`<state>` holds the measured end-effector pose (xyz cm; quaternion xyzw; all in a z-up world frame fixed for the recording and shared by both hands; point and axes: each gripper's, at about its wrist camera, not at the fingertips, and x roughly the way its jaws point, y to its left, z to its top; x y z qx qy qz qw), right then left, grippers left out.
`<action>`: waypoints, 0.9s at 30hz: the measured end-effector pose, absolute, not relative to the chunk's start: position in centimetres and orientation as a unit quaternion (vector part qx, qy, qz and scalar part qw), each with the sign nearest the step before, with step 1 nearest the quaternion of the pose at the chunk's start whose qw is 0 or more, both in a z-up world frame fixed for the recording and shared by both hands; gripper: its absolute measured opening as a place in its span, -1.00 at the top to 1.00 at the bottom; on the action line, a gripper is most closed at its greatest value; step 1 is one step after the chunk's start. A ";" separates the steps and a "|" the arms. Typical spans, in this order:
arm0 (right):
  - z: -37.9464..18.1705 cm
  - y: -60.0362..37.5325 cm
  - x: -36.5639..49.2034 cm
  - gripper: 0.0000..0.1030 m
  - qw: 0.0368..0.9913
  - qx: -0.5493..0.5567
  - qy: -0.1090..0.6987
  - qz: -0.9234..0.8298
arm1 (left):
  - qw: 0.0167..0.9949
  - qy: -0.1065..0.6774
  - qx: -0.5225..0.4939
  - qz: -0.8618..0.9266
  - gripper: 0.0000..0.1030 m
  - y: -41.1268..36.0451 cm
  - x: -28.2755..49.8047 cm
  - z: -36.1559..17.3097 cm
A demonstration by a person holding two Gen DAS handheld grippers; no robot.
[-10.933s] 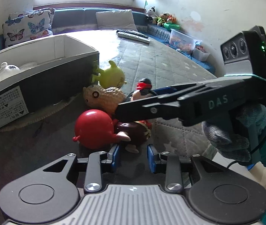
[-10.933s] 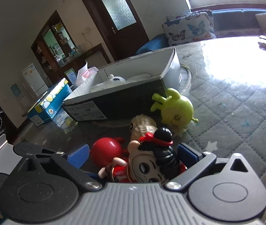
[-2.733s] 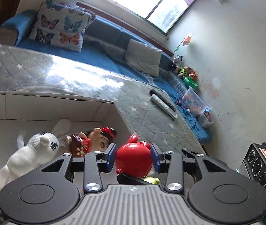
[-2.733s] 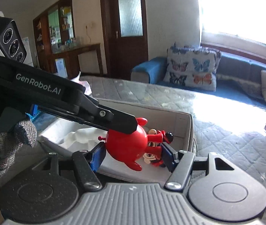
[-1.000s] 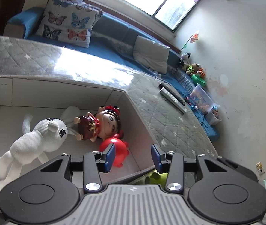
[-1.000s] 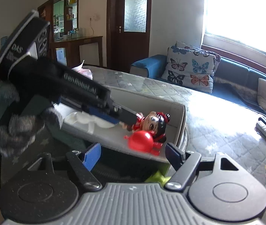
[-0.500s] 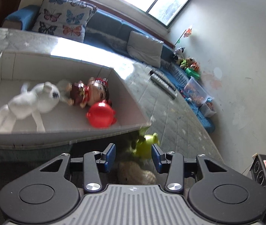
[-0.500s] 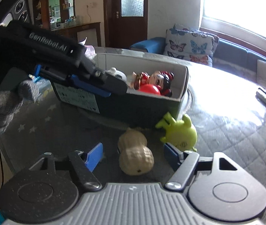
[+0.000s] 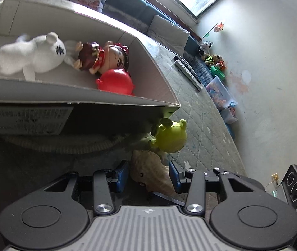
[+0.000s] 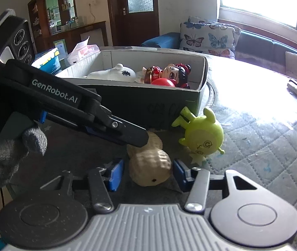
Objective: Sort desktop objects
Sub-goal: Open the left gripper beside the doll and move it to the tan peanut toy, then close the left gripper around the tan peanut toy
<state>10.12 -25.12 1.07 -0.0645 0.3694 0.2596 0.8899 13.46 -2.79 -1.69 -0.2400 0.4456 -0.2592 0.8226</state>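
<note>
Both parted grippers, left [image 9: 148,175] and right [image 10: 147,174], straddle the half-hidden peanut toy [image 10: 149,165]

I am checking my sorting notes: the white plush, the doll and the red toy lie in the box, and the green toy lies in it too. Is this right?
Not quite. The green toy lies outside, on the table beside the box, next to the peanut toy. The right wrist view shows this. The white plush, doll and red toy are inside.

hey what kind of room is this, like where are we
Most likely a home living room: a blue sofa with butterfly cushions under a window, remotes on the quilted table, and a wooden door.
</note>
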 end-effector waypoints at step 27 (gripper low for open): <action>5.6 -24.0 9.6 0.12 0.904 -0.088 0.317 0.273 | 0.847 0.388 -0.250 -0.261 0.25 -1.4 11.7 2.6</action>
